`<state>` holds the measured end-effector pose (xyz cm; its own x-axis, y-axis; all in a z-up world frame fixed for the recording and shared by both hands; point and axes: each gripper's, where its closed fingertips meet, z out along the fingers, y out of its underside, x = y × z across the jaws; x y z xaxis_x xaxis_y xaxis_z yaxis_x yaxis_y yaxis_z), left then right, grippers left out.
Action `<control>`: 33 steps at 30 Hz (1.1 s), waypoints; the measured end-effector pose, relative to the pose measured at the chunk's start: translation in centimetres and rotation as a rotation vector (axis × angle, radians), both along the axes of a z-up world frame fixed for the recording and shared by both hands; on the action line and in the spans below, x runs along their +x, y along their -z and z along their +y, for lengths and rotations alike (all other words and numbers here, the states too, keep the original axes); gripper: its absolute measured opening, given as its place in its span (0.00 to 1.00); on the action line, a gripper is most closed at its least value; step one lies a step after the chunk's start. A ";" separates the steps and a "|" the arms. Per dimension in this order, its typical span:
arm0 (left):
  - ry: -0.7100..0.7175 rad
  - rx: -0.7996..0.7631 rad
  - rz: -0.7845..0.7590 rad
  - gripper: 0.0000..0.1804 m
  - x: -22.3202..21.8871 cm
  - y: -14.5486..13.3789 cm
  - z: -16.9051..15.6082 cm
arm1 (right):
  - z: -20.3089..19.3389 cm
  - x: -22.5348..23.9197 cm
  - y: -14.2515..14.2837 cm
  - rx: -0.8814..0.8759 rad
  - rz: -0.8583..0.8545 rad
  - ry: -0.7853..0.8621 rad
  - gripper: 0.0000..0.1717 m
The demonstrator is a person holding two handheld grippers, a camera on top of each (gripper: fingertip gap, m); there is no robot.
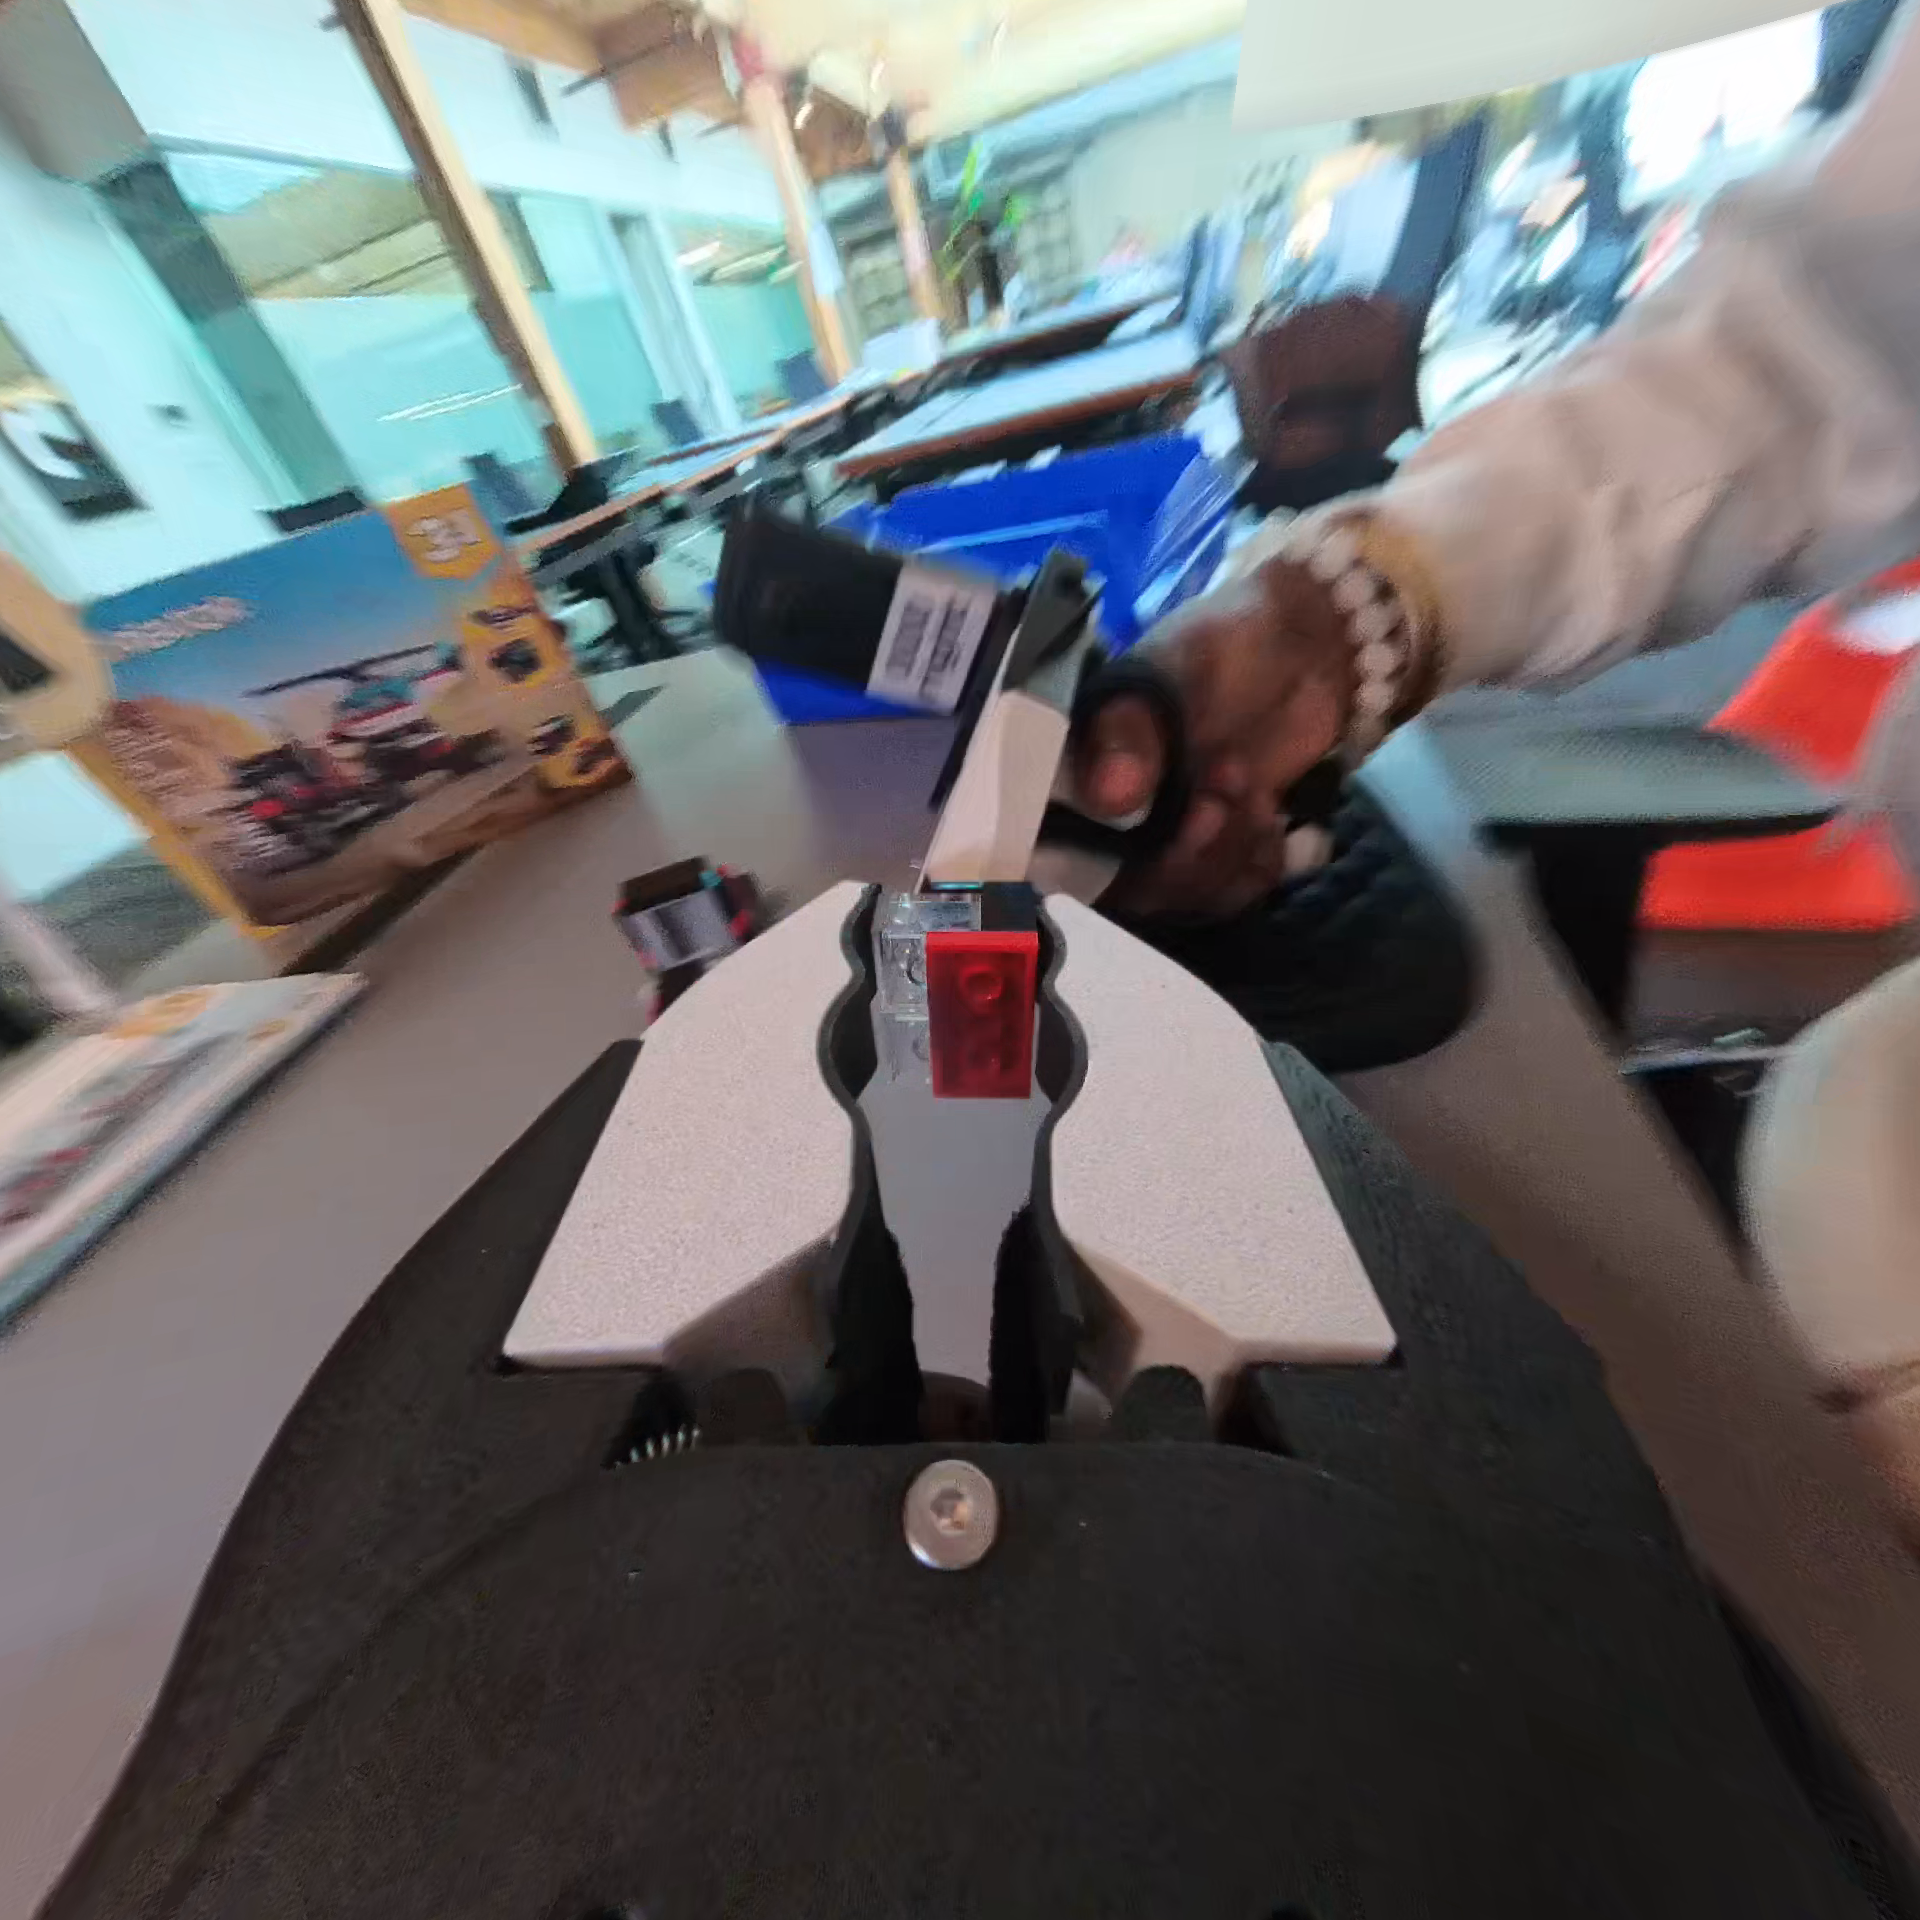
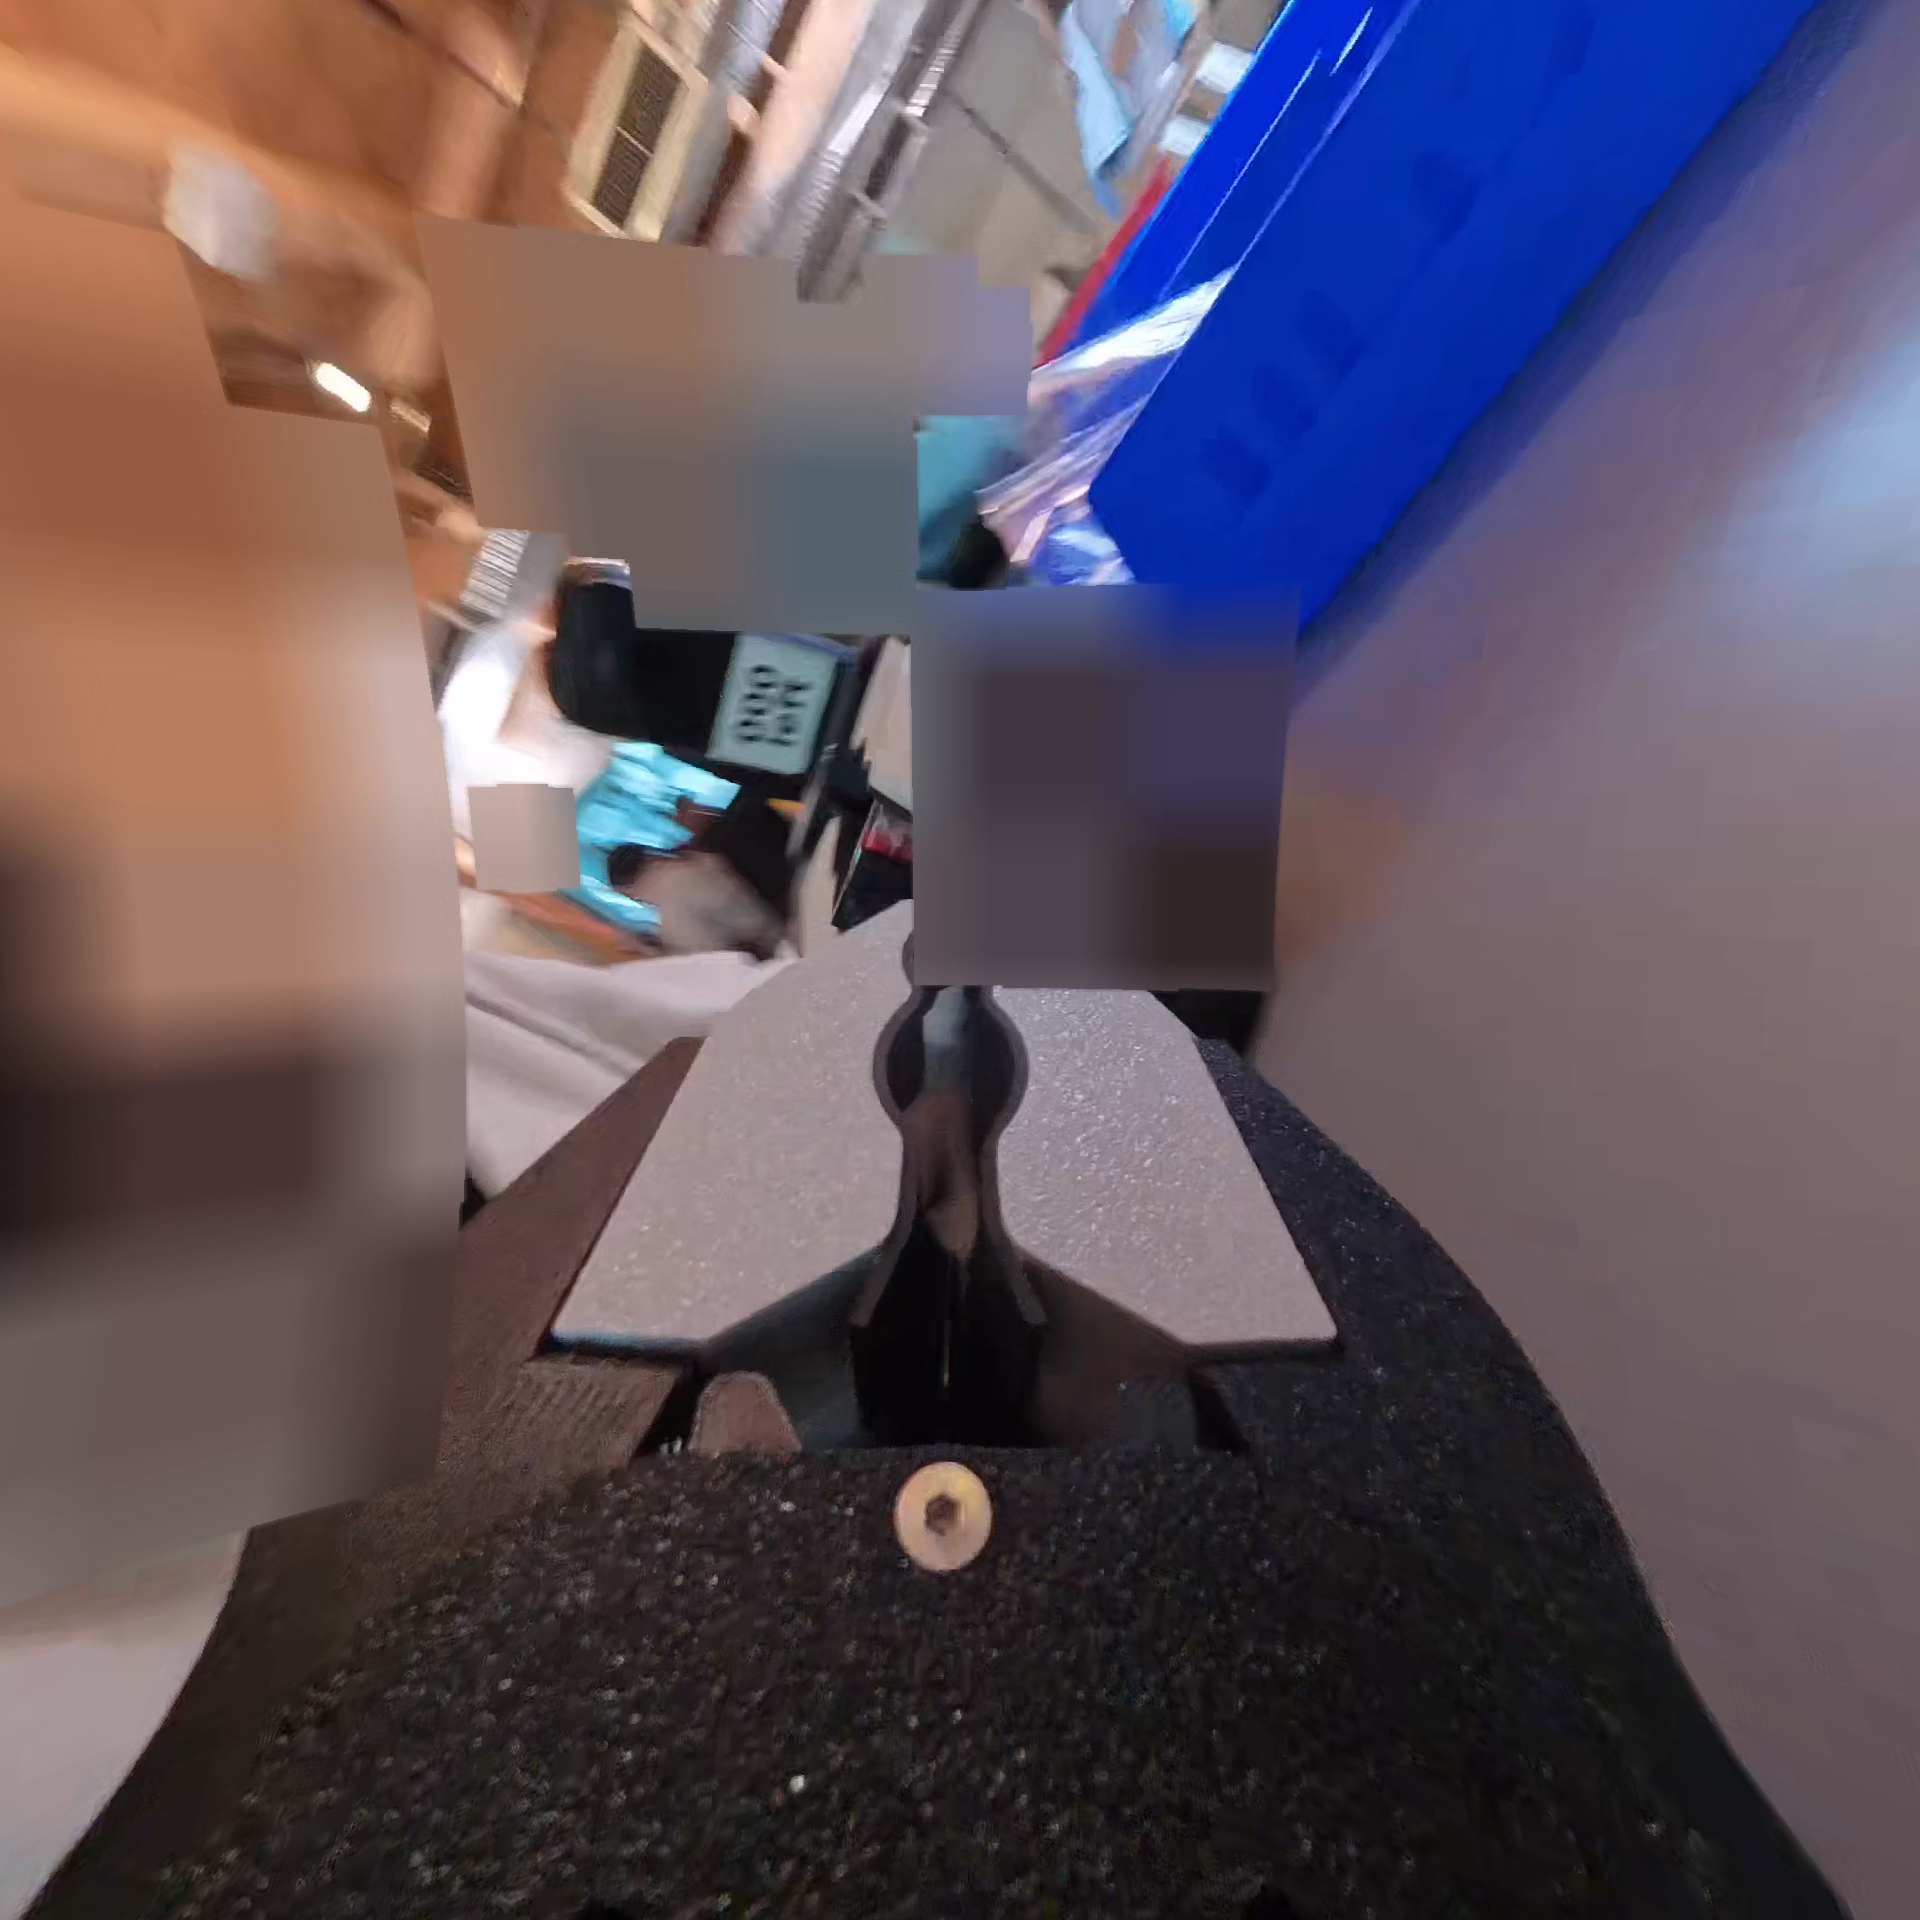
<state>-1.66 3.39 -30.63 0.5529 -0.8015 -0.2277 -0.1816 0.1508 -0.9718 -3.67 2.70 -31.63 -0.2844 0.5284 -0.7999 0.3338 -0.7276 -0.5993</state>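
Brick cluster (image 1: 961, 992) in left claw (image 1: 961, 935)

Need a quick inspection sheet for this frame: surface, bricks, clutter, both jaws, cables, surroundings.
Surface: grey tabletop, matte.
Job's things: small brick cluster of red plate, clear brick and black brick; a second small dark brick assembly on the table, blurred.
Clutter: colourful toy-set cardboard box; printed booklet; blue plastic bin.
Grippers: left gripper jaws closed on the brick cluster; right gripper, held by a hand, tip touches the cluster's far end; its jaw tips are masked in its own view.
Cables: nothing seen.
Surroundings: rows of desks, glass partitions, heavy motion blur.
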 end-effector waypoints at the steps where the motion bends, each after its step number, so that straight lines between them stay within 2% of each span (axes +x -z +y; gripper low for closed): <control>1: -0.045 0.026 0.073 0.15 -0.2 0.7 0.6 | 0.8 0.1 0.1 0.128 -0.011 0.039 0.05; 3: -0.114 0.023 0.210 0.15 -1.1 2.4 1.4 | 1.7 0.8 0.1 0.415 -0.015 0.074 0.07; 5: -0.079 -0.021 0.293 0.15 -1.1 4.1 1.3 | 1.7 1.5 0.6 0.810 0.031 0.074 0.10; 8: 0.078 -0.158 0.326 0.15 -0.7 5.9 0.9 | 0.3 2.1 2.2 1.408 0.174 -0.023 0.14; 9: 0.161 -0.233 0.305 0.15 -0.6 6.4 0.5 | 0.2 2.1 2.9 1.562 0.202 -0.057 0.16; 11: 0.303 -0.409 0.243 0.15 -0.5 6.9 0.0 | 0.1 2.0 4.4 1.756 0.223 -0.132 0.16; 13: 0.461 -0.521 0.169 0.16 -0.2 6.2 -0.9 | 0.0 1.5 4.9 1.862 0.272 -0.142 0.16; 16: 0.554 -0.598 0.152 0.15 0.2 6.1 -1.1 | 0.3 0.7 4.2 2.007 0.347 -0.074 0.14; 19: 0.556 -0.606 0.206 0.16 0.5 6.8 -1.2 | -0.1 0.3 3.8 2.038 0.397 -0.058 0.10; 22: 0.550 -0.595 0.195 0.16 0.4 6.7 -1.1 | -0.1 0.2 4.0 2.069 0.403 -0.044 0.05; 27: 0.574 -0.569 0.177 0.15 0.2 6.2 -1.5 | -0.6 0.0 3.8 2.104 0.439 -0.032 0.04; 31: 0.554 -0.574 0.176 0.15 0.1 6.4 -1.4 | -0.6 0.2 4.2 2.109 0.398 -0.035 0.02; 32: 0.546 -0.567 0.157 0.15 0.0 6.2 -1.3 | -1.1 0.7 5.7 2.089 0.378 -0.157 0.00; 33: 0.529 -0.538 0.074 0.15 -0.1 5.2 -0.7 | -1.9 1.3 8.8 2.078 0.310 -0.363 0.00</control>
